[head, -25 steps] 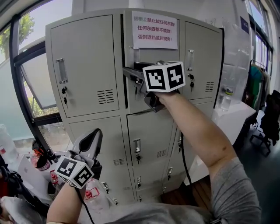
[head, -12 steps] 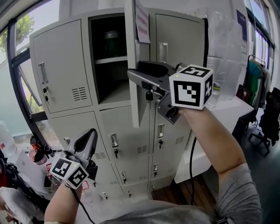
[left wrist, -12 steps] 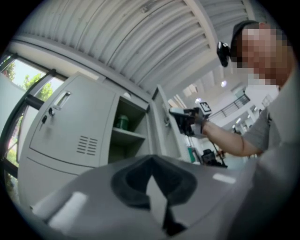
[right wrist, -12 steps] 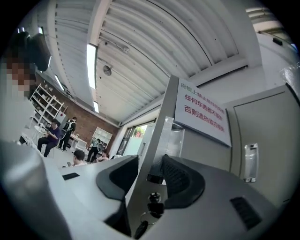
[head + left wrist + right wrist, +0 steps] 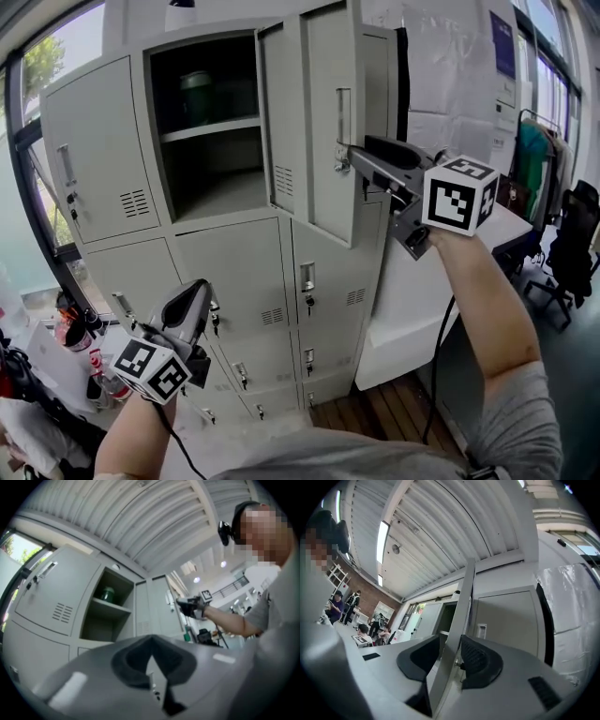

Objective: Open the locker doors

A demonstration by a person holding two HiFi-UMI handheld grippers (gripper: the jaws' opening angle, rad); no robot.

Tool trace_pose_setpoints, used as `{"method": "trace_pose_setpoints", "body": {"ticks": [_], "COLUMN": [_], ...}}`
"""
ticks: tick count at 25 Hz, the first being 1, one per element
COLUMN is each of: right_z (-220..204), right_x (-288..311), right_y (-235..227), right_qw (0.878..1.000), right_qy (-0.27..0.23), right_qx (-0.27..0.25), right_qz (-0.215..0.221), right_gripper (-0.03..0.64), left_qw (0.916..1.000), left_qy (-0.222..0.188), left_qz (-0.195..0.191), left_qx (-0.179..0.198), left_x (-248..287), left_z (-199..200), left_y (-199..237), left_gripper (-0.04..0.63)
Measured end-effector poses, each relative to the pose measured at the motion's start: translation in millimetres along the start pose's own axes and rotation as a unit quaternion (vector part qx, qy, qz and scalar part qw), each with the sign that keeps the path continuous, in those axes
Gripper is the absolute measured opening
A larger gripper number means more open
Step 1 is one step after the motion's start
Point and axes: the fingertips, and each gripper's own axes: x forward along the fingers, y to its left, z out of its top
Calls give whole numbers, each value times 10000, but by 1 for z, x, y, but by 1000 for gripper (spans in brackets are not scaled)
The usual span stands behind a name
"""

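Right gripper (image 5: 358,157): clamped on the edge of the top locker door (image 5: 328,187), jaws just narrowing, to swing it outward.
Door: swung out, compartment exposed.
Left gripper (image 5: 199,292): closed, empty, low, likely kept spare.

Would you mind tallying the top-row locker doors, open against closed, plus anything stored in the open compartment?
open top-row door: 1
closed top-row doors: 2
green container on the upper shelf: 1
Total: 4
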Motion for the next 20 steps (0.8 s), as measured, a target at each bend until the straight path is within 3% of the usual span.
{"method": "trace_pose_setpoints", "body": {"ticks": [5, 10, 15, 20], "right_z": [-7, -1, -16, -35], "right_x": [-16, -30, -37, -32], "right_y": [-15, -3, 22, 38], "right_qw": [9995, 9989, 9994, 9997], "right_qy": [-28, -237, -311, -162], "right_qx": [-147, -193, 69, 191], "right_qz": [-268, -356, -108, 40], "right_gripper": [121, 124, 124, 124], "left_qw": [10000, 9989, 9959, 9869], "left_qy": [70, 429, 785, 1290], "left_qz": [-43, 99, 447, 948], "left_qx": [47, 184, 30, 189], "left_x": [7, -16, -70, -155], "left_z": [-5, -31, -73, -109], "left_y": [-10, 7, 48, 102], "left_gripper": [5, 5, 5, 5]}}
